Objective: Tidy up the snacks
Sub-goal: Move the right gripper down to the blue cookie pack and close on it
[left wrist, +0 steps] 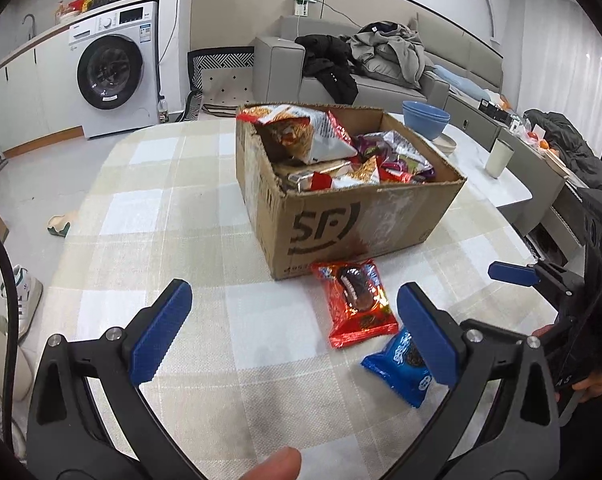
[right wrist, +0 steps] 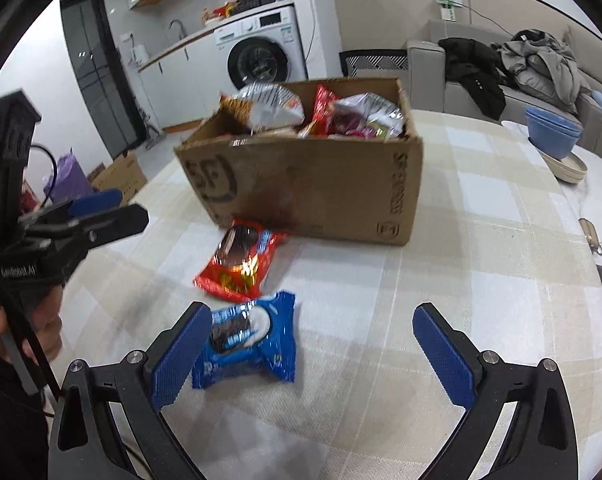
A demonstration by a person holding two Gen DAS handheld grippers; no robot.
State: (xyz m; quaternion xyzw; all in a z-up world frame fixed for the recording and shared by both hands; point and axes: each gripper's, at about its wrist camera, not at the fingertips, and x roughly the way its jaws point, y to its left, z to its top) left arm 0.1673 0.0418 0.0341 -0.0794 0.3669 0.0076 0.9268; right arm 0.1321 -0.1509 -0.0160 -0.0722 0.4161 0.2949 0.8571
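Note:
A cardboard box [left wrist: 365, 224] full of snack packets stands on the checked tablecloth; it also shows in the right wrist view [right wrist: 321, 188]. A red cookie packet [left wrist: 355, 304] lies in front of the box, and a blue cookie packet [left wrist: 401, 364] lies just nearer. Both show in the right wrist view, red [right wrist: 241, 260] and blue [right wrist: 249, 344]. My left gripper [left wrist: 297, 332] is open and empty above the table, left of the packets. My right gripper [right wrist: 317, 352] is open and empty, its left finger beside the blue packet.
Stacked blue bowls [left wrist: 427, 118] on plates and a white cup [left wrist: 498, 158] stand at the table's far right. A sofa [left wrist: 381, 76] with clothes and a washing machine [left wrist: 115, 68] are beyond. A key [right wrist: 591, 234] lies near the right table edge.

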